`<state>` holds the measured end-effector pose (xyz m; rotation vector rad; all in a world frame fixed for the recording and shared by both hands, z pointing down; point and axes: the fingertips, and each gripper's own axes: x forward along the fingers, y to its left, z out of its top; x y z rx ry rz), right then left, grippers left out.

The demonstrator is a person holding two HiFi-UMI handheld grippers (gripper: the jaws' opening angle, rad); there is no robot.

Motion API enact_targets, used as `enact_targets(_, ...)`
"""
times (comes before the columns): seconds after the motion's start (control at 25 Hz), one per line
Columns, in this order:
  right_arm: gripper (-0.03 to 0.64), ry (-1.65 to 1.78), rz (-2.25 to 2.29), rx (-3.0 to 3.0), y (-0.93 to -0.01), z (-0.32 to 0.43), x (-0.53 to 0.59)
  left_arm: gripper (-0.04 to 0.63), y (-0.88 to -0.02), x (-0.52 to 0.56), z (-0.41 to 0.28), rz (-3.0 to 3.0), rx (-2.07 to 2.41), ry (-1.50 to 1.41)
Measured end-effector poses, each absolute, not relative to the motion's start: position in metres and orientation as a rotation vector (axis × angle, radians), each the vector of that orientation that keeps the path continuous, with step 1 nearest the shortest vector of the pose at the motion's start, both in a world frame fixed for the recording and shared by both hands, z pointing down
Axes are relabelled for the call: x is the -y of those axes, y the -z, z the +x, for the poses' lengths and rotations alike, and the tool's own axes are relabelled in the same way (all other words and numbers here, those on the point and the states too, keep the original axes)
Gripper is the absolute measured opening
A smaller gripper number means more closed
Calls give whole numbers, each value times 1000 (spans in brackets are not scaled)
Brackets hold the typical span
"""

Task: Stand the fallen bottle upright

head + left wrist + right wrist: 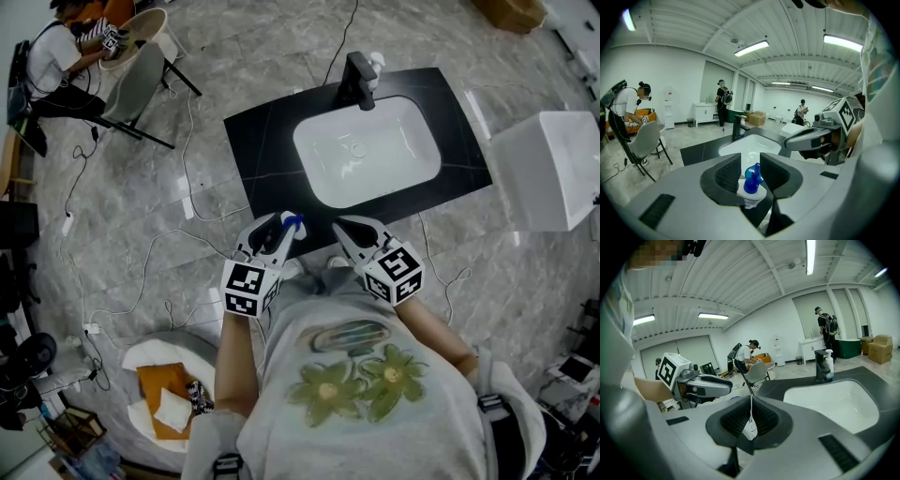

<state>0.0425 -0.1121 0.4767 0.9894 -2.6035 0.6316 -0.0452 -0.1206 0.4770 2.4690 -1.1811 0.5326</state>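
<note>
A small white bottle with a blue cap (751, 177) sits cap-up between the pads of my left gripper (750, 165), which is shut on its white shoulder. From the head view the blue cap (294, 224) shows at the left gripper (284, 231), at the front edge of the black counter (261, 150). My right gripper (343, 232) hangs beside it to the right, apart from the bottle. Its jaws are shut (750, 409) with only a thin slit between them and nothing held. Most of the bottle's body is hidden by the jaws.
A white sink basin (367, 152) is set in the counter, with a black faucet (357, 79) and a soap dispenser (376, 66) at its far side. A white box (553, 169) stands at the right. Cables (187, 187) trail over the floor; a seated person (56, 61) is far left.
</note>
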Motion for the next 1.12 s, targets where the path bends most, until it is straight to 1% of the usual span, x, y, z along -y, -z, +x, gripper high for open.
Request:
enact_targets(0.12,43,-624,984,2608,-474,42,110,92,-470,119,-50,2465,1229,-503)
enact_targets(0.28,42,-610,968,2615,-473,40,107,39,-465,117,-54,2453,1260,-465)
enact_targets(1.12,41,-562,899,2664,-466,30,96,23,-459,106,-54,2438,1264,-441)
